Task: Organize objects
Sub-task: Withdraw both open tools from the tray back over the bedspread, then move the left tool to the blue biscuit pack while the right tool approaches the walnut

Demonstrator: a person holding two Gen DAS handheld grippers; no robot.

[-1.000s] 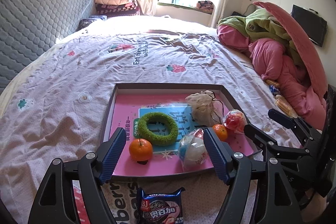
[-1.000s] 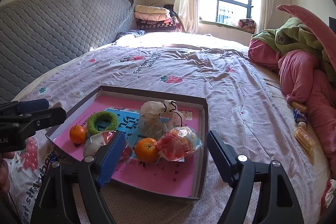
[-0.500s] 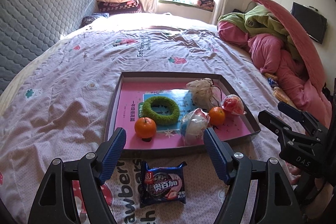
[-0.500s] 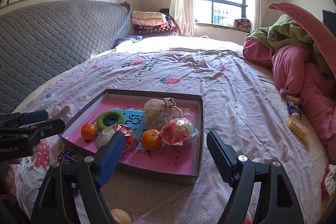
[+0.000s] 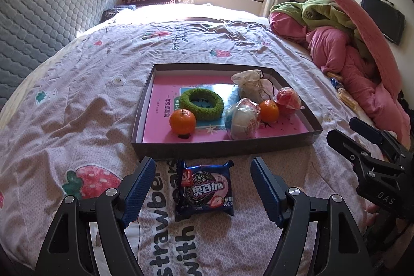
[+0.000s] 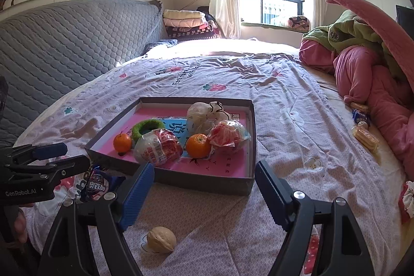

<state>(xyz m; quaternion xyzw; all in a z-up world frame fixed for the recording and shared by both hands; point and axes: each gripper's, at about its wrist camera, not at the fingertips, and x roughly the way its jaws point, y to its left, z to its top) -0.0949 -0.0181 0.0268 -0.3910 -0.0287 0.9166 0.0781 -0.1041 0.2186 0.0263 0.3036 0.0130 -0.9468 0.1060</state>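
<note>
Bare bedspread [image 6: 297,146] right of tray [image 6: 252,144] — passable

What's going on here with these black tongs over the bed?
A person holds a pair of tongs in each hand and is tidying small things into a shallow box. Both are open and hold nothing. The left tongs straddle a cookie packet; the right tongs hover above a walnut.

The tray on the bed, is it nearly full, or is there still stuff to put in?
Mostly done: the tray already holds two oranges, a green ring and wrapped snacks. Nothing is in hand; the left gripper and right gripper both have open jaws. Still outside it: the cookie packet and the walnut.
</note>
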